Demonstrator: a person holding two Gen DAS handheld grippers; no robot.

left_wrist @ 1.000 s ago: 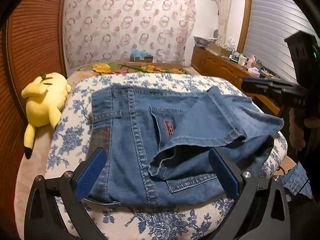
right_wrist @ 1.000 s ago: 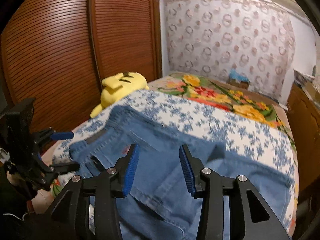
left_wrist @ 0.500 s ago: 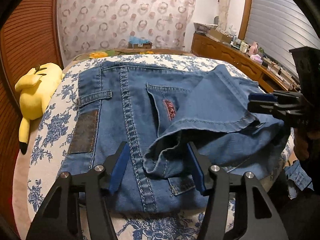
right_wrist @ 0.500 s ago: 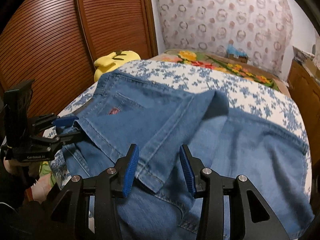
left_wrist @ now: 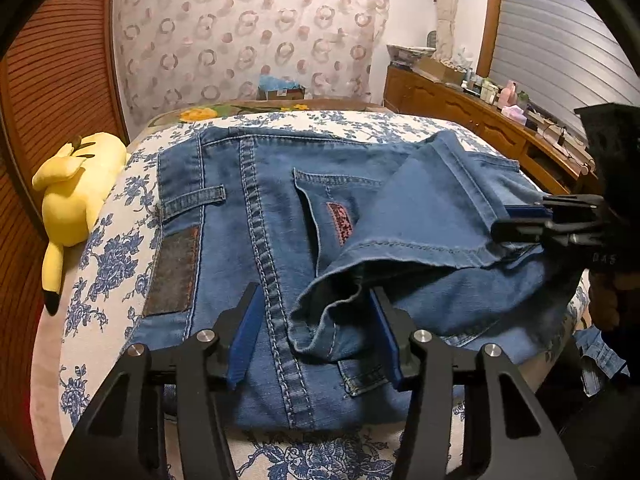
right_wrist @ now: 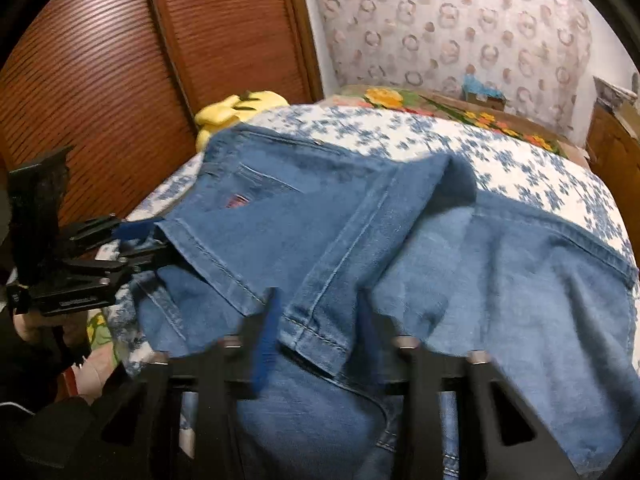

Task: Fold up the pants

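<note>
The jeans (left_wrist: 256,240) lie on the bed (left_wrist: 120,240), waistband toward eleven o'clock in the left wrist view, with the leg hem (left_wrist: 400,252) folded back over the seat and its back pocket. A second ago both tools hovered higher and wider apart; now both have come down onto that hem edge. The left gripper (left_wrist: 316,336) has narrowed from wide open and its jaws are closing with the puckered corner of the hem between them; the pads do not yet appear to press the cloth. The right gripper (right_wrist: 316,328) is blurred in its own view, jaws closing on the other hem corner. In the left wrist view it shows at three o'clock, nearly clenched on the denim edge. So the step in hand looks like taking both corners of the hem, probably to lift and lay the fold square; the task seems about midway.

Around: a yellow plush toy (left_wrist: 72,192) lies at nine o'clock, just beside the jeans' waistband but apart from them. A flowered blanket (right_wrist: 440,108) lies at the far end of the bed, and a cluttered sideboard (left_wrist: 480,112) at two o'clock. Nothing stands in the way of the fold. The loose, rumpled hem may slip from a shallow pinch.
</note>
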